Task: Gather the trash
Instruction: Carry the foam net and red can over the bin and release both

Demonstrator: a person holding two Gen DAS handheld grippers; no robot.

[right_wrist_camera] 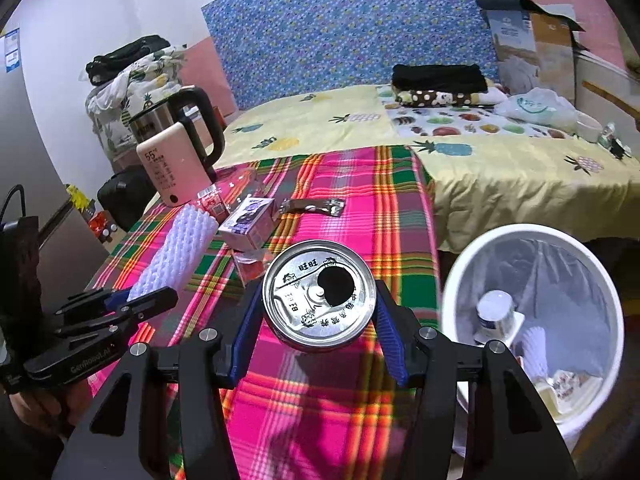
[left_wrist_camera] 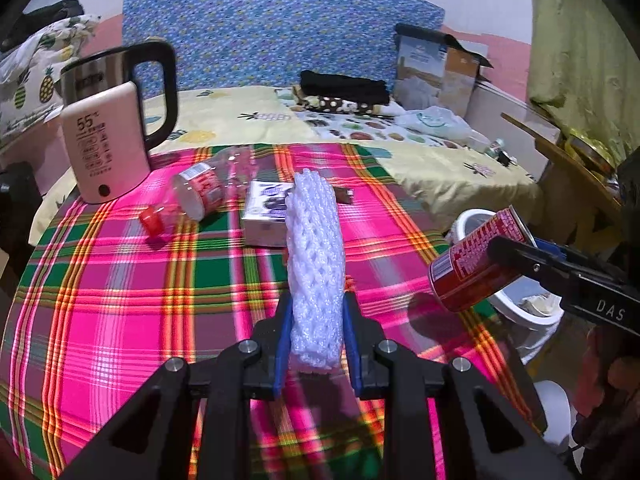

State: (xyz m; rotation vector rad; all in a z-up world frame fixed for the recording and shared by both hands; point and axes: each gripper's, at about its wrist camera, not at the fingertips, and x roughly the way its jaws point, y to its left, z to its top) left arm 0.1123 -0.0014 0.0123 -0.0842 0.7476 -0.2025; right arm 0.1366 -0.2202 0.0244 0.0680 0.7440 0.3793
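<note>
Foam fruit net (left_wrist_camera: pixel 316 264) clenched in my left gripper (left_wrist_camera: pixel 318 344) feels light and squashy, the opened red can (right_wrist_camera: pixel 319 295) clamped sidewise in my right gripper (right_wrist_camera: pixel 319 320) stiff yet dentable, both left of the white bin (right_wrist_camera: pixel 592 248)

Glossy metal can (right_wrist_camera: pixel 319 295), white foam netting (left_wrist_camera: pixel 316 264), woven tablecloth (left_wrist_camera: pixel 120 300).

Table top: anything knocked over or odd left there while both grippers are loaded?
Yes. The plastic bottle lies on its side by the upright kettle, its red cap off beside it. A small carton and torn wrapper also remain. No spill visible.
</note>
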